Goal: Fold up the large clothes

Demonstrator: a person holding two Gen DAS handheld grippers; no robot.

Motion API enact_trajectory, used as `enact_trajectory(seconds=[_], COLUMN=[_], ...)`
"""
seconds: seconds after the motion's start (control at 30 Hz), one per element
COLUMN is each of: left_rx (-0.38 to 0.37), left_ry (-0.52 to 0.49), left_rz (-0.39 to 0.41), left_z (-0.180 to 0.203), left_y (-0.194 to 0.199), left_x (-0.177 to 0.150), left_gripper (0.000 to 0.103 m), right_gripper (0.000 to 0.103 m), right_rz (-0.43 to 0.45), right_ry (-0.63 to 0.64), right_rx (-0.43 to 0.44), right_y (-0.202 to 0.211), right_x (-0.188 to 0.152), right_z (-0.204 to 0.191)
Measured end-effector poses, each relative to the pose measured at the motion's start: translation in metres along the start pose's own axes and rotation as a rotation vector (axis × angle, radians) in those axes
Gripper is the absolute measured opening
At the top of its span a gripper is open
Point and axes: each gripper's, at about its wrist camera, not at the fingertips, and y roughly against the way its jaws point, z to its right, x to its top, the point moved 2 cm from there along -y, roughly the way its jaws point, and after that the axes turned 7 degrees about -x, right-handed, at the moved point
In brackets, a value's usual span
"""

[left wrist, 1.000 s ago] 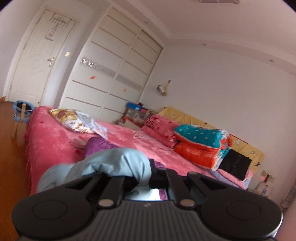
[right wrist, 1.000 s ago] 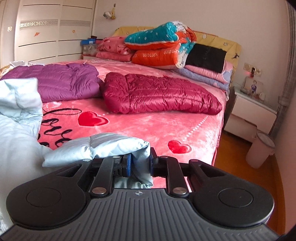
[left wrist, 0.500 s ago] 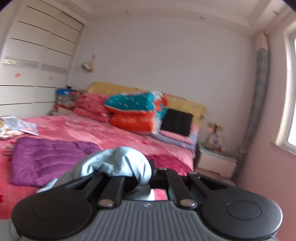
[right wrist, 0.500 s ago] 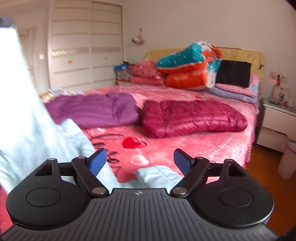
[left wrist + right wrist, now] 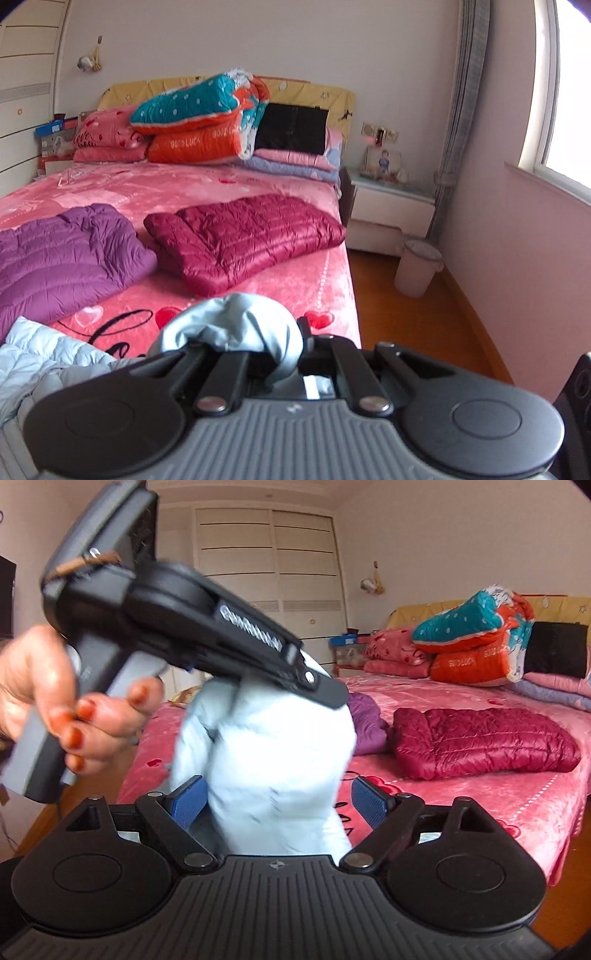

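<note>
Bed (image 5: 258, 184): pink work surface; purple coat (image 5: 66, 254) and maroon coat (image 5: 243, 236) lie flat, apart.
Blue coat (image 5: 269, 760): hangs over the near edge, lifted for folding.
Left gripper (image 5: 317, 686): pinches the blue coat.
Right gripper (image 5: 279, 805): just spread wide; cloth between its pads, ungripped.

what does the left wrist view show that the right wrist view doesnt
Only the left wrist view: the window, curtain, nightstand and bin.
Only the right wrist view: the hand holding the left claw, the wardrobe doors, and the right claw open around the cloth.
Both: light blue jacket, maroon jacket, purple jacket, pink bed.
</note>
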Motion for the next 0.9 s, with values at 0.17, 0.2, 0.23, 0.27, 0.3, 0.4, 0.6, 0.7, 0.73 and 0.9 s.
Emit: enact_trajectory(seconds=[0.17,0.2,0.23,0.27,0.3,0.4,0.6,0.7,0.73,0.9], left_rx=[-0.013,-0.019,-0.023,-0.027,-0.033,-0.047,-0.034,-0.027,-0.025,-0.030], left_ry=[0.022,0.020,0.018,0.015,0.014,0.008,0.013,0.040,0.049,0.160], left_rz=[-0.023,-0.027,-0.030,-0.031,-0.032,-0.044,-0.050,-0.049,-0.045,0.023], left_z=[-0.001,0.001,0.002,0.004,0.004,0.005,0.000,-0.005,-0.007,-0.015], left_y=[-0.006,-0.009,-0.009,-0.009,-0.010,-0.009,-0.003,0.006,0.011,0.049], left_x=[-0.006,-0.006,-0.007,-0.007,-0.008,-0.011,-0.021,-0.031,-0.035,-0.056], left_gripper=[0.002,0.002,0.002,0.003,0.003,0.003,0.017,0.033,0.040,0.054], right_gripper=[0.103,0.103,0.103,0.103,0.103,0.103,0.050,0.038,0.034,0.029], right_rz=[-0.035,-0.046,-0.053,-0.057,-0.058,-0.058,-0.125,-0.158,-0.166,-0.223], right_ry=[0.018,0.011,-0.001,-0.012,-0.016,-0.016,-0.094,-0.176,-0.204,-0.325], right_rx=[-0.072,-0.081,-0.078,-0.076,-0.081,-0.120,-0.128,-0.124,-0.122,-0.121], right_y=[-0.012,-0.016,-0.019,-0.021,-0.025,-0.034,-0.052,-0.054,-0.055,-0.055], right_x=[-0.002,-0.003,-0.003,-0.003,-0.003,-0.002,-0.002,-0.001,-0.001,-0.007], right_z=[0.001,0.002,0.003,0.002,0.003,0.002,0.011,0.021,0.024,0.028])
